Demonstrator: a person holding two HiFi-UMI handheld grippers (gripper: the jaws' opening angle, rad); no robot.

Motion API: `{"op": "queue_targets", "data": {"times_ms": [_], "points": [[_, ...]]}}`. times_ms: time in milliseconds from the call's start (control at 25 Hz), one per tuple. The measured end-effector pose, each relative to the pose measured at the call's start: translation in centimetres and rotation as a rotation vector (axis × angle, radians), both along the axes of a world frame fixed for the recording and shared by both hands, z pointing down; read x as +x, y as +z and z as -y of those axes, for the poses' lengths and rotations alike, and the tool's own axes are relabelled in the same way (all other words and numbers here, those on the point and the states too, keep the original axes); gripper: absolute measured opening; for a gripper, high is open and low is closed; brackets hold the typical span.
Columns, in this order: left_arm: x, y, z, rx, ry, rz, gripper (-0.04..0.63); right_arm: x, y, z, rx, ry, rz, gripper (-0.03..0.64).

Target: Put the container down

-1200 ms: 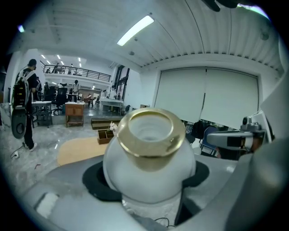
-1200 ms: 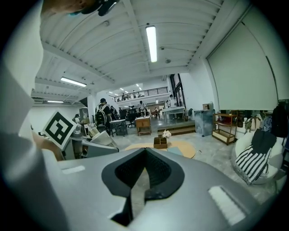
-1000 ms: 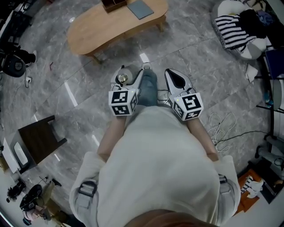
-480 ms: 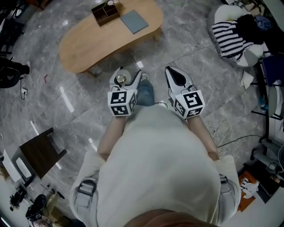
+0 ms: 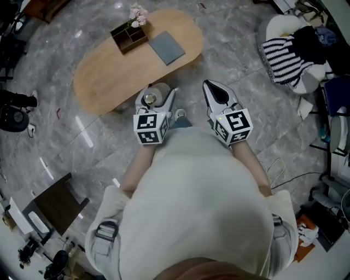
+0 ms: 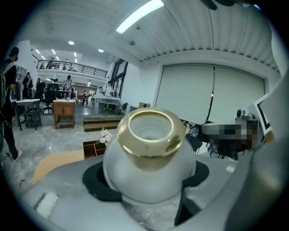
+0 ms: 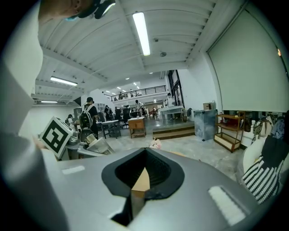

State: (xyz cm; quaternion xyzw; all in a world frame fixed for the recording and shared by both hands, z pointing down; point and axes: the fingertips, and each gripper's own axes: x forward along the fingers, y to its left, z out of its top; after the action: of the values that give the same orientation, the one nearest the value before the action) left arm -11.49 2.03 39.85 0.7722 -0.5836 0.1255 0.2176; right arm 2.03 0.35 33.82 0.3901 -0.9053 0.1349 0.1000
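White and round, with a shiny gold rim, the container (image 6: 146,158) sat between the two jaws of the left gripper (image 5: 156,94). The jaws were spread wide, and their black pads (image 6: 97,182) pressed on both sides of its fat belly. It stood up straight with its open mouth at the top. It was up in the air and did not rest on anything.

From the head view, the container (image 5: 149,98) was just in front of the near edge of the long wooden table (image 5: 109,76). On the far part of the table were a dark box with small spaces (image 5: 129,37), some pale pink flowers (image 5: 138,15) and a flat grey pad (image 5: 168,47).

The right gripper (image 5: 217,95) was beside the left one, not touching it. Its jaws were squeezed together with nothing in them.

The person's cream top (image 5: 197,202) filled the bottom of the head view. The floor (image 5: 65,136) was grey stone. A black and white striped cloth (image 5: 287,52) lay far off to the right.
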Motion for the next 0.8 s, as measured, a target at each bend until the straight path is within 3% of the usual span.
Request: {"op": "queue_targets", "data": {"times_ms": [440,800], "points": [[-3.0,2.6,6.5,-0.055,-0.017,0.004,0.347,-2.4,1.5,6.3,-0.029,-0.008,-0.028,-0.002],[-3.1,5.3,11.5,-0.109,-0.037,-0.012,0.347,-2.2,4.6,10.3,-0.117,-0.001,-0.037,-0.002]]}}
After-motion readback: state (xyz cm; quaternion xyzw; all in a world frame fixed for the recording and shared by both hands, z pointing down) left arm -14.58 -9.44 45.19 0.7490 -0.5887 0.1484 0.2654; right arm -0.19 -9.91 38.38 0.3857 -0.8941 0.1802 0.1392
